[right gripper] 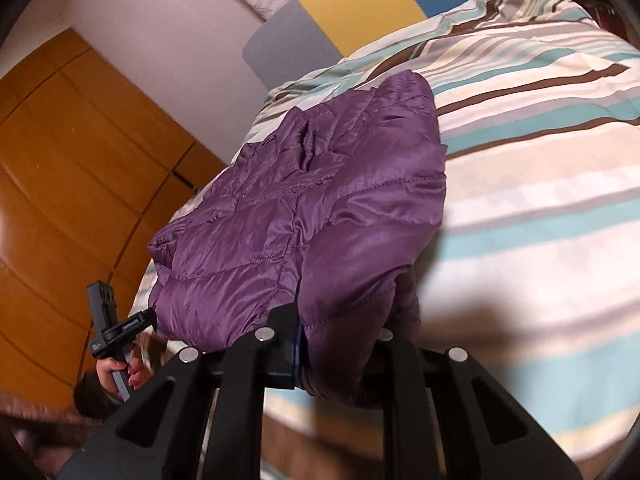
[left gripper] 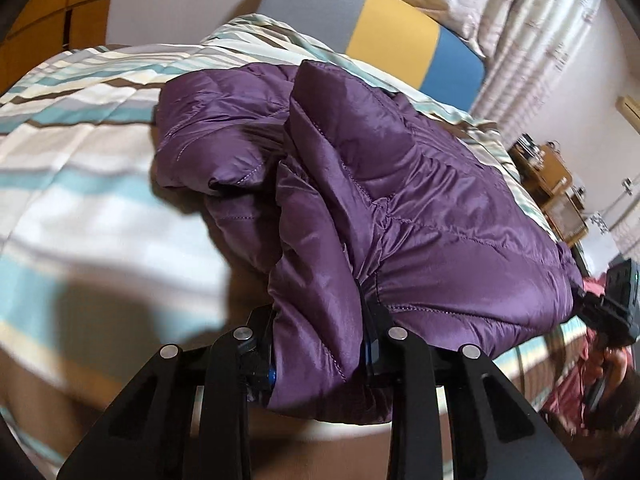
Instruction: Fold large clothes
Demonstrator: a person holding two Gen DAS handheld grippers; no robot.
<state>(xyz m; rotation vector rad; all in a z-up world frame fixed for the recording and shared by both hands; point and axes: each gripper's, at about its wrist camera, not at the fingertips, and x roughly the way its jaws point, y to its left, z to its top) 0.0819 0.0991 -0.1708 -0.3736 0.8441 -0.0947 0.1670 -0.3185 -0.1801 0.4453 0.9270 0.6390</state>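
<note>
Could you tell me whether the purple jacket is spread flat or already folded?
Partly folded: the purple jacket lies doubled over itself on the striped bedding.

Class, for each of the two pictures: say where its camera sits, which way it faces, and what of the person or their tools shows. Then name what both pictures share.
Left wrist view: sits on the left tongs, looking forward and down along their fingers at the purple jacket; the right tongs show at right.
Right wrist view: sits on the right tongs, facing the jacket's other near corner; the left hand shows at lower left.
Shared: jacket, striped bedcover, colour-block headboard.
</note>
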